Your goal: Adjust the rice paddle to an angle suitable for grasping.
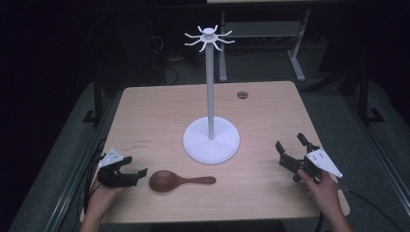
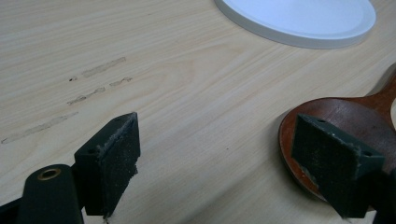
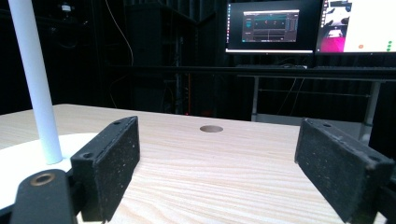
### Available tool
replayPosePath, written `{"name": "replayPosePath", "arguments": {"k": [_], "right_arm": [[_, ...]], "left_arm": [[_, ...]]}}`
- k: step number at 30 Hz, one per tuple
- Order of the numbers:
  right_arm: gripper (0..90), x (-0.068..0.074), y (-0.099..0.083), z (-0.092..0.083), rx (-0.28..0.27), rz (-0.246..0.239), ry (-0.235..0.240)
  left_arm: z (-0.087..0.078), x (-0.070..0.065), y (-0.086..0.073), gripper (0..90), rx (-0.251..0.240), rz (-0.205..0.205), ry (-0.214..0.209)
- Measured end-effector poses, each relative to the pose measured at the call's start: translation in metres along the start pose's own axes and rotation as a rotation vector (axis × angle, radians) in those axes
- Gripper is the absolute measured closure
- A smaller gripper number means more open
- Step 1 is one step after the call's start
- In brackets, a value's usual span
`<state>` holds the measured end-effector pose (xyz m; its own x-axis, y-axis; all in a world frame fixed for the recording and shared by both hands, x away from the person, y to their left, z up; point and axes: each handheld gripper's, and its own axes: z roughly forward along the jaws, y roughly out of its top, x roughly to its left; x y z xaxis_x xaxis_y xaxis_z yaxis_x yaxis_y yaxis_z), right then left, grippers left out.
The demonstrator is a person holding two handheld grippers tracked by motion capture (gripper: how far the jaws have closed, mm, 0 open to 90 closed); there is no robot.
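We judge the approach step: the left gripper (image 1: 126,173) hovers, fingers wide and empty, at nine o'clock of the wooden spoon (image 1: 179,181) lying on the desk (image 1: 145,116). The right gripper (image 1: 290,151) waits, fingers wide, empty. Next, we must close on the spoon.

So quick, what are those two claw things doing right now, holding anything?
Left gripper: open, empty, beside the wooden spoon.
Right gripper: open, holding nothing.

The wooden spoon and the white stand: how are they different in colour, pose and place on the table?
The wooden spoon is dark brown; the white stand is white. The spoon lies flat, with its handle pointing to the right in the high view, while the stand rises upright on a round base, with curved hooks at the top. The spoon is near the left gripper; the stand is at the table's middle. Both rest on the table, untouched.
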<state>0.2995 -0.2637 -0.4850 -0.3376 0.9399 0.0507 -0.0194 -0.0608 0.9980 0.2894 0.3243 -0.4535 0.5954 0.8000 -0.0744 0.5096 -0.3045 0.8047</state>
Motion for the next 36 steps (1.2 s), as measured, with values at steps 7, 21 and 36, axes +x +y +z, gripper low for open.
{"name": "replayPosePath", "arguments": {"k": [7, 21, 36], "right_arm": [[13.3, 0.000, 0.000, 0.000, 0.001, -0.001, 0.001], [13.3, 0.000, 0.000, 0.000, 0.006, -0.003, -0.001], [13.3, 0.000, 0.000, 0.000, 0.005, -0.003, -0.002]], "left_arm": [[0.000, -0.004, 0.003, 16.5, -0.010, 0.014, -0.011], [0.004, -0.032, 0.023, 16.6, -0.018, 0.081, -0.078], [0.027, -0.074, 0.050, 16.9, -0.022, 0.143, -0.178]]}}
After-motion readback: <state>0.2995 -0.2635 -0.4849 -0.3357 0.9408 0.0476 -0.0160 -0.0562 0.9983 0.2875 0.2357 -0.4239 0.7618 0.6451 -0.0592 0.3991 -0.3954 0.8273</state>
